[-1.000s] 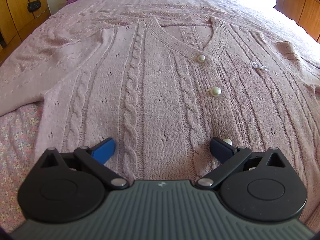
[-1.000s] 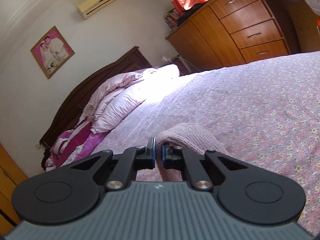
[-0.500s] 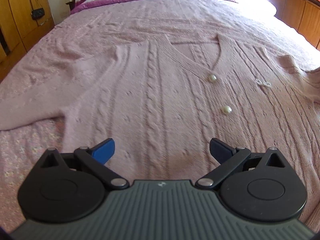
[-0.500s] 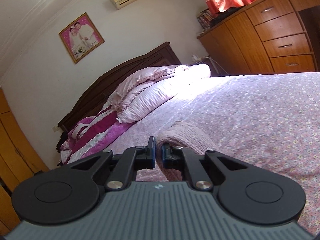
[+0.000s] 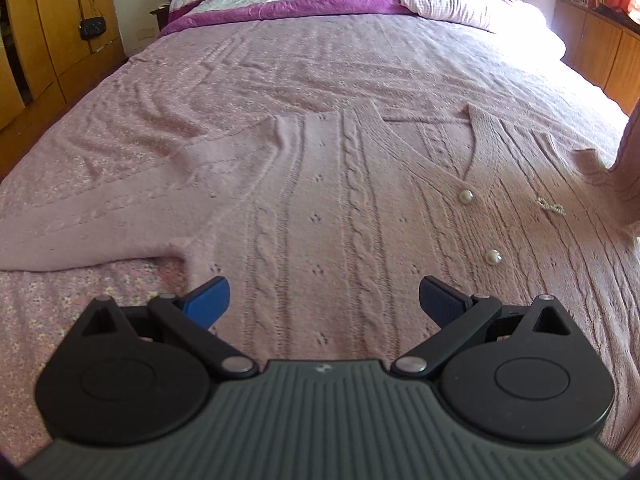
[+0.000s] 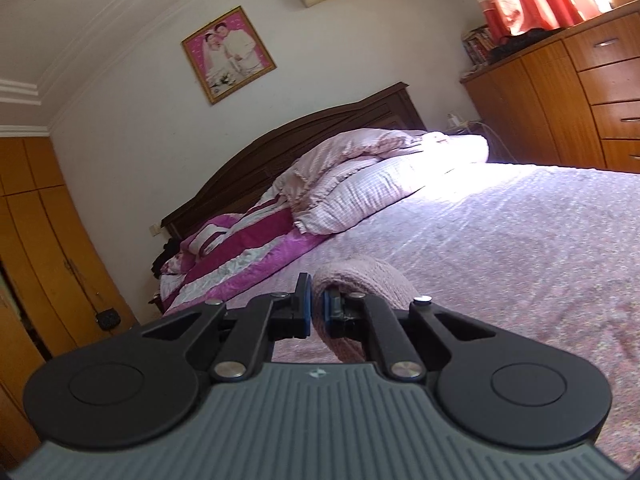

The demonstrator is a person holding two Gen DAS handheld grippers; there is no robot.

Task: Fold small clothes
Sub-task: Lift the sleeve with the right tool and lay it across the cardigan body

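The soft, floppy pink cable-knit cardigan with pearl buttons (image 5: pixel 360 208) likely drapes and stretches, so the right gripper (image 6: pixel 316 314) pinches its sleeve edge at lower centre, while the left gripper (image 5: pixel 324 300) hovers wide apart, empty.

Pink cable-knit cardigan (image 5: pixel 340 208), pearl-buttoned, spread flat front-up on bed; left sleeve outstretched, right sleeve lifted off the bed.

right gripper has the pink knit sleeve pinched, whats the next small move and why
Probably carry the pink cable-knit cardigan's sleeve across onto the cardigan's front and lay it flat. The right gripper is shut on that sleeve, lifted off the floral bedspread, while the body lies spread with pearl buttons up. The left gripper hangs open over the front, holding nothing.
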